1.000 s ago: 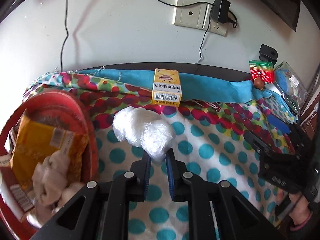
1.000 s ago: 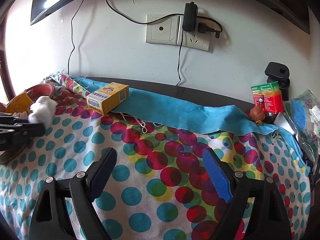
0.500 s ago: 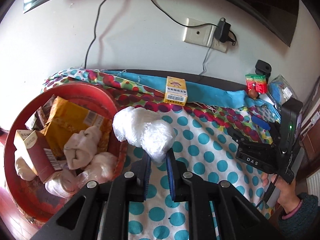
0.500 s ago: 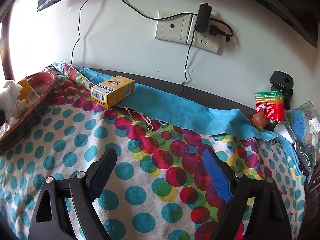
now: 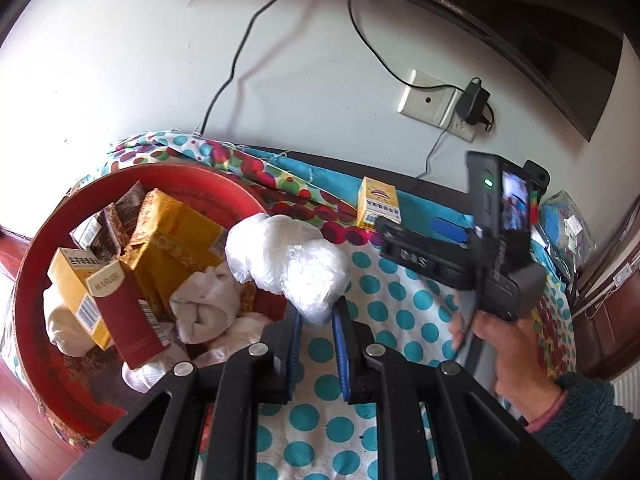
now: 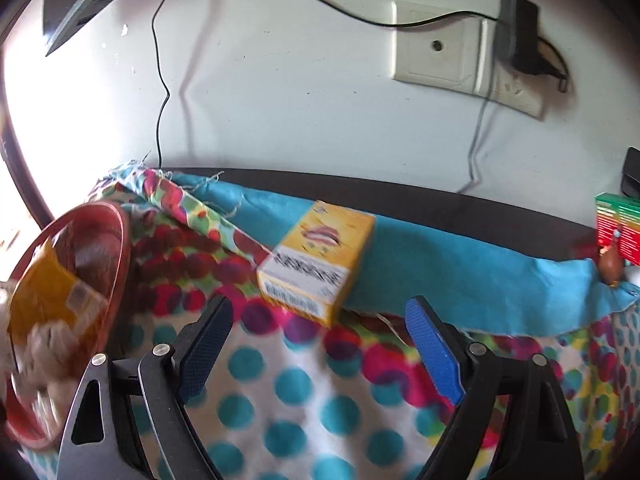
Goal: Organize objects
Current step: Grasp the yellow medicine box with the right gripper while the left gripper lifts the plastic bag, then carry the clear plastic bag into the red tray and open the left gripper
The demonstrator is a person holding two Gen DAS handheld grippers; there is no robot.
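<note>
My left gripper (image 5: 316,322) is shut on a crumpled white plastic bag (image 5: 288,264) and holds it in the air above the right rim of a red basket (image 5: 44,372). The basket holds yellow and red boxes and rolled socks. A yellow box (image 5: 378,202) lies on the blue cloth strip at the back. My right gripper (image 6: 316,344) is open and empty, with the yellow box (image 6: 316,260) just ahead between its fingers. The right gripper also shows in the left wrist view (image 5: 412,242), held by a hand.
A polka-dot cloth (image 6: 280,400) covers the table. The red basket (image 6: 116,268) sits at the left edge. A red and green box (image 6: 618,234) and a small brown figure (image 6: 610,266) stand at the back right. A wall socket with a charger (image 6: 516,36) is above.
My left gripper has lifted the plastic bag and carried it left toward the red basket. My right gripper has moved forward and left toward the yellow box.
</note>
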